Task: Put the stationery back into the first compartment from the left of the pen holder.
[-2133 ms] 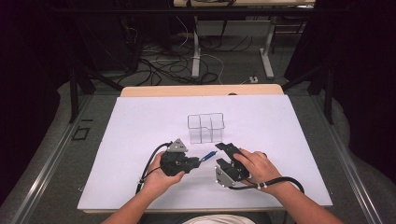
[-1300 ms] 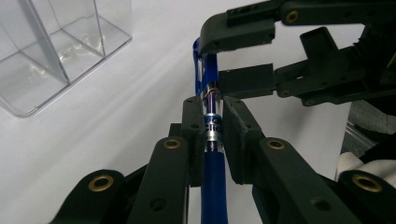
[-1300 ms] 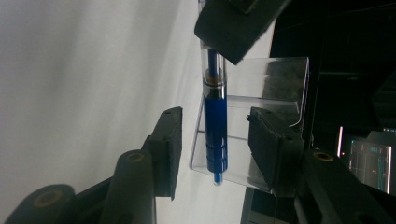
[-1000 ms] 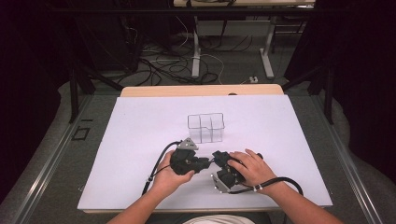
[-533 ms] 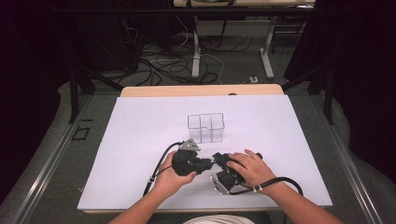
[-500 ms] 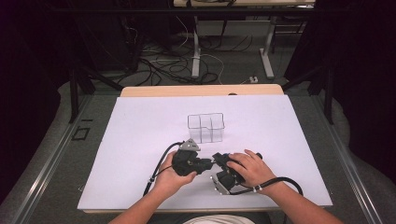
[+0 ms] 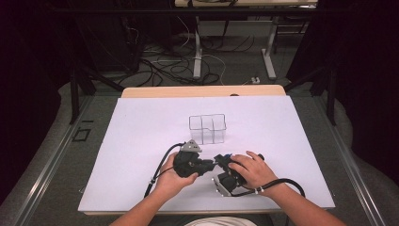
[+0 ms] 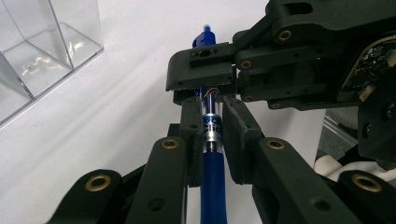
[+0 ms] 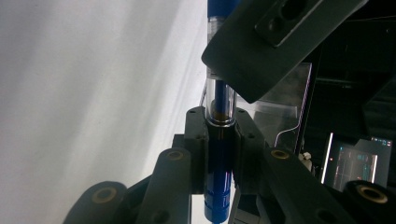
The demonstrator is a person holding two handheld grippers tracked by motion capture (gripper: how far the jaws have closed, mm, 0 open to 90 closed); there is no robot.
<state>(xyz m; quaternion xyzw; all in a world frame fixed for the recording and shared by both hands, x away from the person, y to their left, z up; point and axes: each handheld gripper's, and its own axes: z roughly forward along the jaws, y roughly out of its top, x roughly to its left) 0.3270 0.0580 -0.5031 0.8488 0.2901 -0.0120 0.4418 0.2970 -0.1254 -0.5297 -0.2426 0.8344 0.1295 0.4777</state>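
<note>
A white table (image 7: 141, 141) filled the middle, with a clear plastic divided box (image 7: 207, 128) standing upright near its centre. Toward the near edge, the person's left hand (image 7: 171, 181) held the left gripper (image 7: 209, 165) and the right hand (image 7: 249, 170) held the right gripper (image 7: 220, 161), the two black tools meeting nose to nose just in front of the box but apart from it, their jaws too small to read. Black cables (image 7: 157, 172) trailed from each gripper across the white surface, and beyond the table's far edge lay a floor strewn with wires (image 7: 160, 66)
</note>
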